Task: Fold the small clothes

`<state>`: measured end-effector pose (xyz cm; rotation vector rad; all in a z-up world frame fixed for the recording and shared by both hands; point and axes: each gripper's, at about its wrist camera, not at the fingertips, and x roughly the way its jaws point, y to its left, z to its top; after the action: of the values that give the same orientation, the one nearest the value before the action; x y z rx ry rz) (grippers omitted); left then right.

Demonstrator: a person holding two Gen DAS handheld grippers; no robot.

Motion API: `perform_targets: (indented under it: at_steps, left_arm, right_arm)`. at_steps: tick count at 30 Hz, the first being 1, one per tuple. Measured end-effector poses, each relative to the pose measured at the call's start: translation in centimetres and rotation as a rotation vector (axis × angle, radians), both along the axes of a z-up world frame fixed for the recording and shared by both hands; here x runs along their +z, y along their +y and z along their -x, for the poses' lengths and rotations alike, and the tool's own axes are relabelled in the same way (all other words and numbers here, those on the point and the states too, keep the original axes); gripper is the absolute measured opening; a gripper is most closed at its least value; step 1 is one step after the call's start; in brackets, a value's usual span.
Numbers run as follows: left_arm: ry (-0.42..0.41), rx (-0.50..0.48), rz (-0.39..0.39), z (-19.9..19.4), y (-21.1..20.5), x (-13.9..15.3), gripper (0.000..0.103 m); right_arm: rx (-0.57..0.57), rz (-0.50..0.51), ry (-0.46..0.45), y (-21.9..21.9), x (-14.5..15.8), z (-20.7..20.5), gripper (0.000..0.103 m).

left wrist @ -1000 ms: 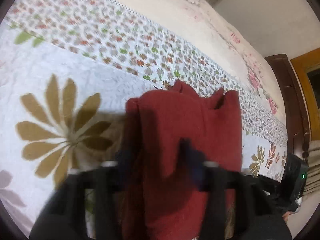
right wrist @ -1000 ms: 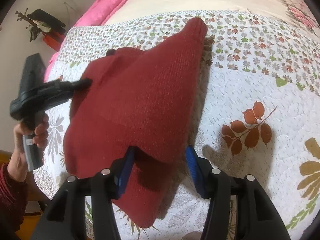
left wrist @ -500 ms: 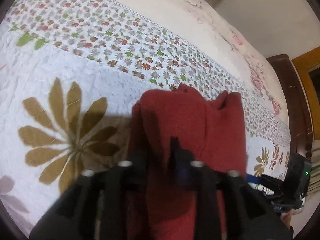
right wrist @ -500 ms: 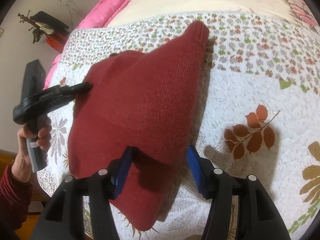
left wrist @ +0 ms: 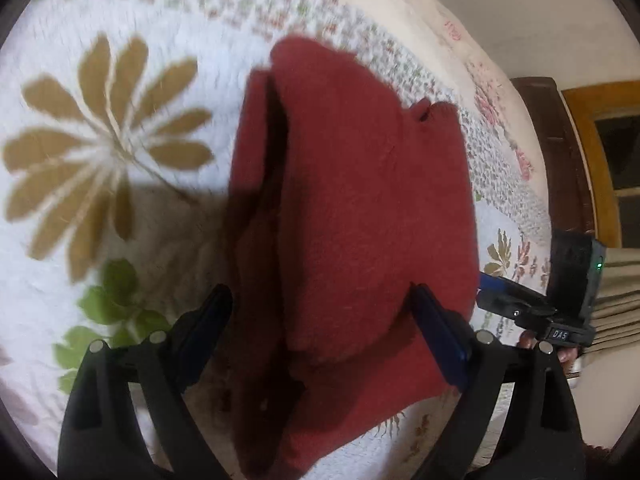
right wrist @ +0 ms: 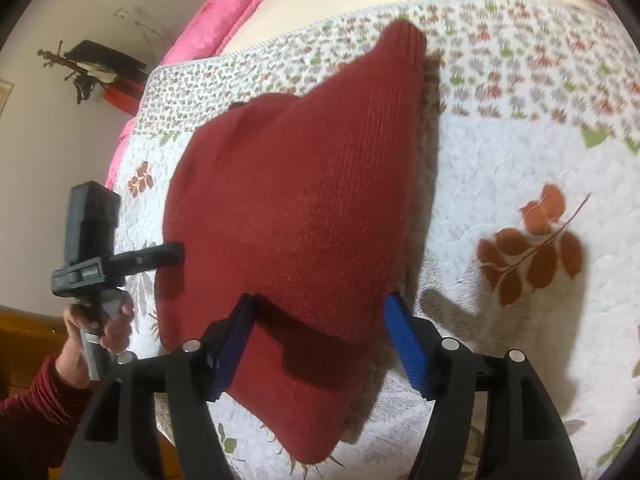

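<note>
Dark red knitted garment (right wrist: 296, 216), already doubled over on itself, lies on the white quilted bedspread printed with flowers and leaves (right wrist: 520, 152), its narrow ribbed end pointing toward the far floral border. Half a second earlier the left gripper (left wrist: 320, 320) was pinched narrow on a fold of the knit; now its blue-padded jaws stand wide apart on either side of the cloth, with the view blurred by motion, which suggests the fold has just been laid down and let go. That would leave the garment resting on the bed under its own weight, one fold nearer to done. The right gripper (right wrist: 324, 332) is spread wide as before, its blue pads flanking the near edge of the garment without closing on it; whether they touch the wool cannot be told. A hand (right wrist: 104, 320) in a dark red sleeve grips the left tool's handle at the bed's edge.
</note>
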<state>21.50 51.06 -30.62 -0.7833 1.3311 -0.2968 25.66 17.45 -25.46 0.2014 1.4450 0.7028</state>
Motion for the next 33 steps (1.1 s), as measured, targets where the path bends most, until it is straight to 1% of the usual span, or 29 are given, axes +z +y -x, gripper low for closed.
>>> perform_targets:
  at_steps: [1,2,4,8,9,10,11,12,13,14,16,17,19,22,24,26,29,33]
  left_arm:
    - [0.007,0.002,0.023,0.0,0.0,-0.5,0.090]
    - [0.014,0.006,0.052,-0.2,-0.1,-1.0,0.090]
    - [0.010,0.001,0.086,-0.7,-0.5,-1.5,0.090]
    - [0.009,-0.019,0.103,-1.3,-1.2,-2.5,0.090]
    - [0.002,-0.023,0.094,-1.3,-1.4,-2.5,0.087]
    - [-0.006,-0.028,0.086,-1.1,-1.5,-2.4,0.072]
    - [-0.011,-0.032,0.073,-1.0,-1.6,-2.2,0.062]
    - [-0.017,-0.028,0.063,-0.8,-1.6,-2.1,0.058]
    - [-0.020,-0.011,0.059,-0.5,-1.5,-2.0,0.051]
    - [-0.029,-0.002,0.059,-0.1,-1.4,-1.8,0.045]
    - [-0.045,0.009,0.055,0.2,-1.4,-1.2,0.038]
    - [-0.059,0.011,0.048,0.5,-1.5,-0.7,0.035]
    - [-0.083,0.013,0.048,0.9,-2.0,0.4,0.033]
    - [-0.099,0.019,0.079,1.5,-3.0,1.8,0.032]
    - [-0.115,0.014,0.106,1.9,-4.3,3.0,0.032]
    - [-0.142,0.000,0.129,2.2,-6.1,4.6,0.032]
    - [-0.179,-0.026,0.152,2.5,-9.3,6.8,0.032]
    - [-0.216,-0.083,0.157,2.7,-14.7,8.7,0.032]
  right_arm:
    - [-0.010,-0.020,0.017,0.0,-0.5,-0.1,0.074]
    - [-0.019,-0.029,0.027,-0.1,-0.8,-0.3,0.076]
    - [-0.027,-0.042,0.037,0.0,-1.3,-0.6,0.080]
    - [-0.036,-0.076,0.071,0.3,-2.7,-1.3,0.085]
    - [-0.040,-0.088,0.087,0.4,-3.2,-1.4,0.085]
    - [-0.045,-0.101,0.101,0.5,-3.6,-1.6,0.083]
    - [-0.049,-0.116,0.107,0.6,-3.9,-1.6,0.081]
    - [-0.052,-0.127,0.105,0.6,-4.0,-1.5,0.076]
    - [-0.055,-0.134,0.100,0.6,-3.8,-1.4,0.069]
    - [-0.055,-0.142,0.093,0.5,-3.6,-1.3,0.064]
    - [-0.056,-0.165,0.075,0.0,-2.8,-0.9,0.051]
    - [-0.057,-0.177,0.069,-0.2,-2.3,-0.7,0.049]
    - [-0.050,-0.185,0.048,-0.5,-1.1,-0.3,0.044]
    - [-0.038,-0.183,-0.002,-1.4,1.4,0.4,0.043]
    - [-0.042,-0.190,-0.034,-3.0,3.5,0.9,0.042]
    - [-0.054,-0.174,-0.051,-4.5,5.1,1.3,0.042]
    - [-0.059,-0.165,-0.076,-8.6,7.8,2.3,0.042]
    - [-0.083,-0.138,-0.090,-14.2,9.4,3.3,0.042]
